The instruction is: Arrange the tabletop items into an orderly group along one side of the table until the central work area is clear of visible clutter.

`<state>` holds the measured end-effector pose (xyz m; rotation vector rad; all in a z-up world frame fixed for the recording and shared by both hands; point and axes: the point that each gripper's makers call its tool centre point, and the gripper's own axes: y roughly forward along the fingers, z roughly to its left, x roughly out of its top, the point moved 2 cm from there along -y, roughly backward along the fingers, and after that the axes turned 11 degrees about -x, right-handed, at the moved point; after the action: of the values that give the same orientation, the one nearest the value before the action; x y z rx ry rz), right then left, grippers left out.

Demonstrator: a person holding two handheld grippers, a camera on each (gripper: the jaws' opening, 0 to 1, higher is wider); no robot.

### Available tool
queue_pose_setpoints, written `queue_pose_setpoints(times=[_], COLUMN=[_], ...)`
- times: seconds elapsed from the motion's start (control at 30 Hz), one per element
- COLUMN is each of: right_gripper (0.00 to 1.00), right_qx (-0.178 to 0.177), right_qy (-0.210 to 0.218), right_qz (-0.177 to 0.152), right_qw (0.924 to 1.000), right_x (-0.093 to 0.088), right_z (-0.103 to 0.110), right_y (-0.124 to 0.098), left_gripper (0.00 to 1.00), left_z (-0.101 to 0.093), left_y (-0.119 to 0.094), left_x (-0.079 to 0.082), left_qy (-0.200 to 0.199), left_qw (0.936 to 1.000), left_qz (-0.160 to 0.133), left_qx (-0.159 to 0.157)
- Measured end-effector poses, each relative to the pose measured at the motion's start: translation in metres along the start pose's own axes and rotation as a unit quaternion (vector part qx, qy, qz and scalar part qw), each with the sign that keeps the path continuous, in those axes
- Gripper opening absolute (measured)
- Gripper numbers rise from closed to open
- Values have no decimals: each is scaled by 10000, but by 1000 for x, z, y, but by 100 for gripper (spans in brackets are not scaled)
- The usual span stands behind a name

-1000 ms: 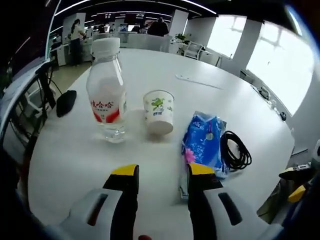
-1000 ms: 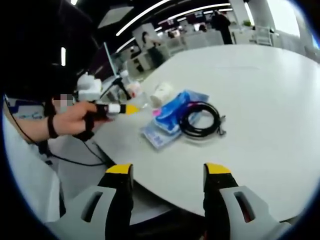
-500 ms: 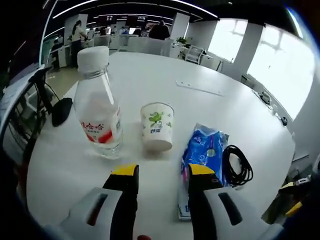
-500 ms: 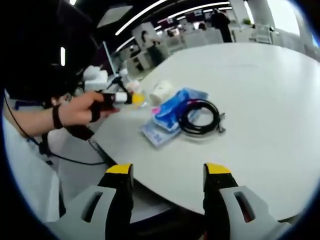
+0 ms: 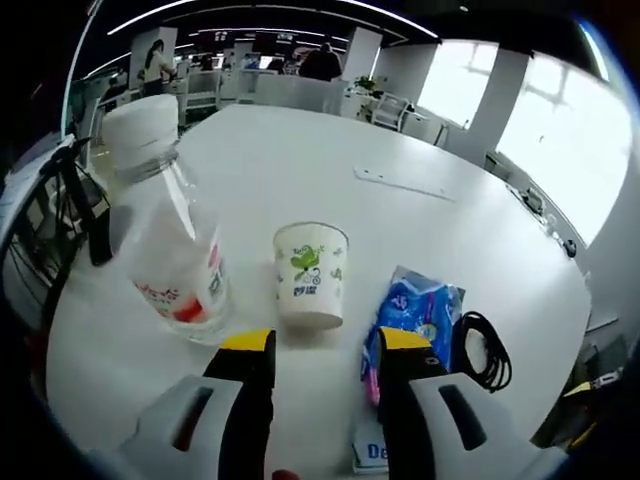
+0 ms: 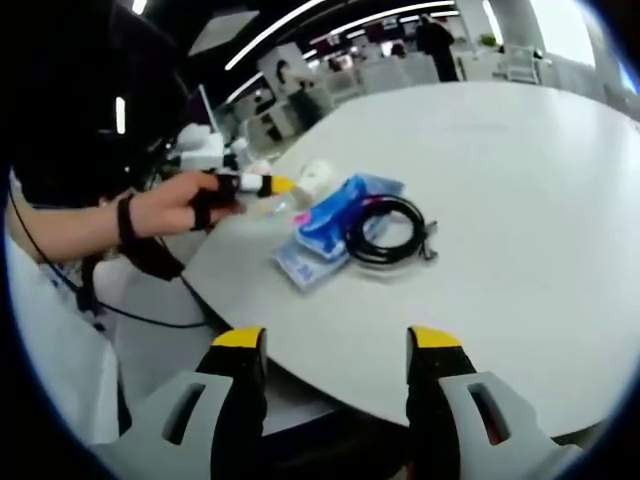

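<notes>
Paper cup (image 5: 311, 273): stands upright on the white table (image 5: 300, 150), white with a green leaf print, just ahead of the left gripper (image 5: 318, 352) and about in line with the gap between its jaws.
Water bottle (image 5: 170, 245): clear plastic, white cap, red and white label; stands just left of the cup in the left gripper view, appearing to lean in the fisheye.
Tissue pack (image 5: 415, 315): blue soft pack lying flat to the right of the cup, one end close by the left gripper's right jaw.
Black cable (image 6: 386, 229): coiled loop, lying against the far side of the tissue pack, seen in the right gripper view.
Left gripper: jaws apart, nothing between them, low over the table.
Right gripper (image 6: 338, 347): jaws spread wide, holding nothing, well back from the table edge.
Person's hand (image 6: 178, 205): grips the left gripper's handle near the table edge.
</notes>
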<state>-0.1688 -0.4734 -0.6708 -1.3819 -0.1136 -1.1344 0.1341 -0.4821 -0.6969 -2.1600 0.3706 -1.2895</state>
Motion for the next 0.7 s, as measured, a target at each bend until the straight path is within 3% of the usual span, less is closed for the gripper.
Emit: queue_pose_setpoints(times=[0.7], right_gripper=[55], right_qx=[36], right_qy=[-15], right_qz=[91], right_qw=[10000], right_x=[2], right_z=[-4], right_y=[1], left_gripper=[43], left_z=[16], left_y=[27], left_x=[3], left_qy=[-340], left_qw=[9993], left_qz=[83], left_qx=[139])
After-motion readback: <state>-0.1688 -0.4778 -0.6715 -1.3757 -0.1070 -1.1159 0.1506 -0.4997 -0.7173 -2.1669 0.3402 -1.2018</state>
